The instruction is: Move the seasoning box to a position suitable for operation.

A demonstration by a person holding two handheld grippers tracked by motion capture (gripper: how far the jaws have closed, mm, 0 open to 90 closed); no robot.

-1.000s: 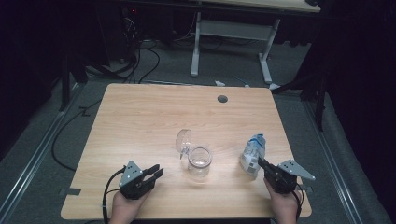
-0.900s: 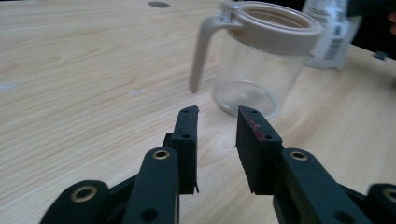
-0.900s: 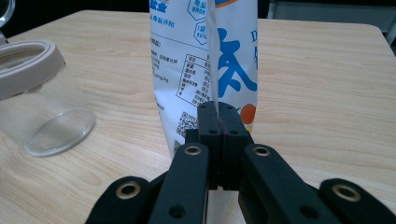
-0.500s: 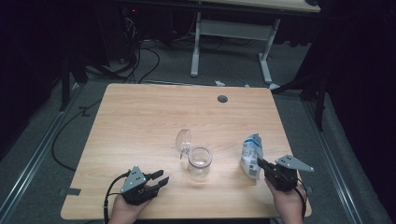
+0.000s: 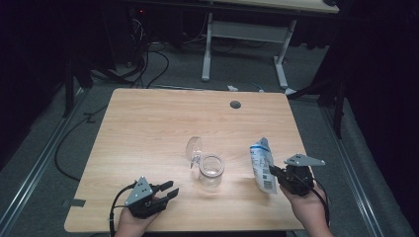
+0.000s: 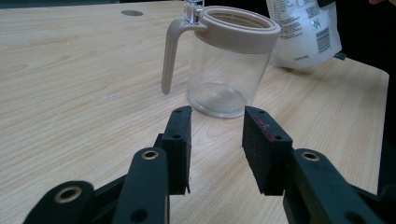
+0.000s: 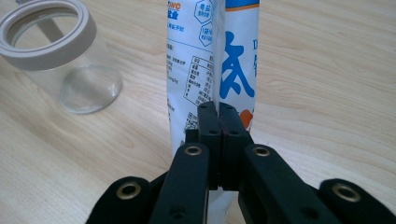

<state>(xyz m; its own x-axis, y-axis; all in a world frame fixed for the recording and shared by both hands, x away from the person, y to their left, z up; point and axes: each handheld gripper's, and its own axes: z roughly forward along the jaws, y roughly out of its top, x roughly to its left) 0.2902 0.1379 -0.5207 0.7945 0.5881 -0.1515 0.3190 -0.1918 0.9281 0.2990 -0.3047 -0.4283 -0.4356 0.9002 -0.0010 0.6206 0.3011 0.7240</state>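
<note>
The right gripper (image 5: 274,174) is pinching the edge seam of a white and blue pouch (image 5: 261,164), its jaws pressed flat together on the thin film, and is holding the pouch upright at the right side of the wooden table (image 5: 148,123). In the right gripper view the pouch's (image 7: 212,60) top is running out of the frame and its lower end is disappearing behind the jaws, so whether it is touching the table is hard to tell. The left gripper (image 5: 168,190) is resting near the front edge with nothing between its jaws, which have just been opening to a middling gap. A clear jar (image 5: 211,171) with a beige rim and handle is standing between the two grippers, its hinged lid (image 5: 193,147) tipped open behind it. In the left gripper view the jar (image 6: 229,65) is just beyond the jaws, with the lid cut off at the top.
</note>
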